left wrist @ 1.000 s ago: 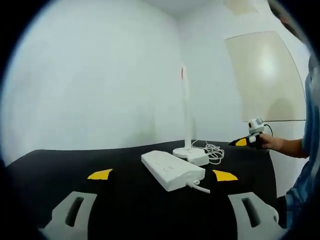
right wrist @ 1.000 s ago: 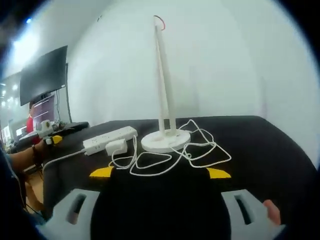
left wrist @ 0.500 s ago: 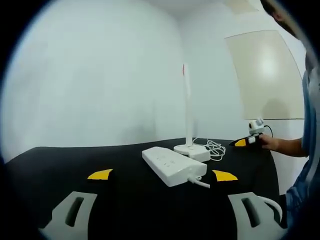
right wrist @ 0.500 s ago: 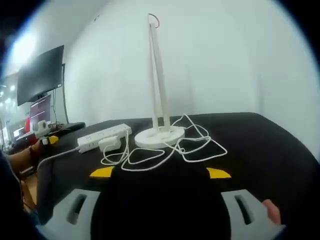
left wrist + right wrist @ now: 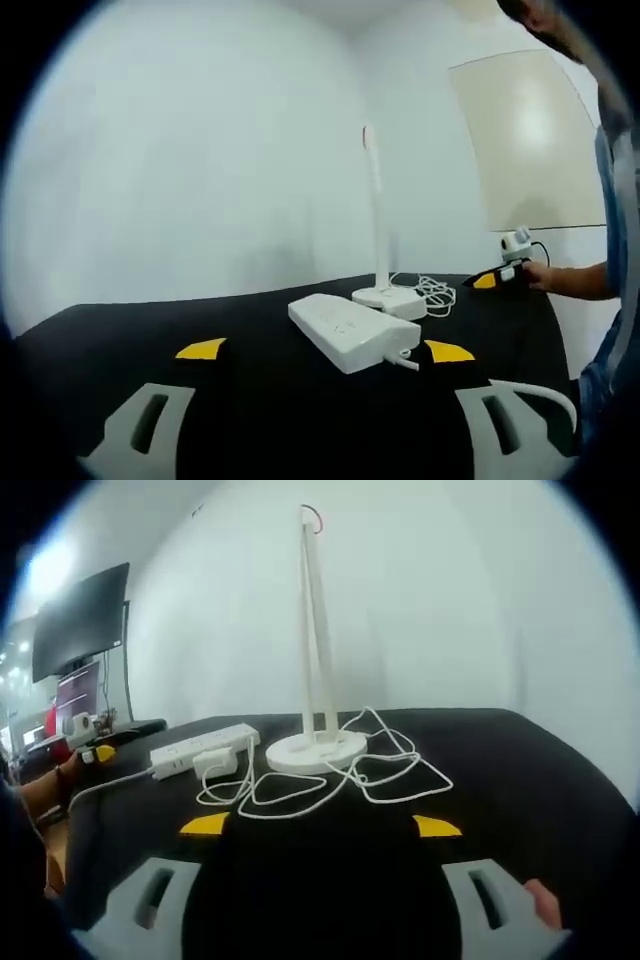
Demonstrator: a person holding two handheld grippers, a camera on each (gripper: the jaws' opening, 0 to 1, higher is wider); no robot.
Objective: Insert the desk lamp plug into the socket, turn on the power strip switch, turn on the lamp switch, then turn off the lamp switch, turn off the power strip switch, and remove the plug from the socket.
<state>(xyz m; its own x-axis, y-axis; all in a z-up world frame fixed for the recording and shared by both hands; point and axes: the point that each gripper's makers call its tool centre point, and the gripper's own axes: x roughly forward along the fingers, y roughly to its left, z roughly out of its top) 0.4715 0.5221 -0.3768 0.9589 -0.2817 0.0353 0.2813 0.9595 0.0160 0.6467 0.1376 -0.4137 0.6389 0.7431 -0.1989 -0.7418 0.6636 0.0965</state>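
Currently the left gripper (image 5: 320,352) hovers over a matte black table (image 5: 120,330), its grey jaws with yellow tips spread wide apart and holding nothing. Ahead of it lies the power strip (image 5: 350,332), a long white plastic block with rounded edges, its own cable leaving the near end. Just behind stands the desk lamp (image 5: 378,220), a slim white stem rising upright from a flat round base. In the right gripper view, the right gripper (image 5: 320,827) likewise has its jaws standing apart and empty. The lamp's thin white cord (image 5: 330,780) lies in loose loops on the tabletop around the base, ending at the plug (image 5: 220,763), a small white boxy adapter resting on the table just beside the strip; whether they touch cannot be told. A dark monitor (image 5: 80,620) hangs at the far left against a plain white wall (image 5: 450,610).
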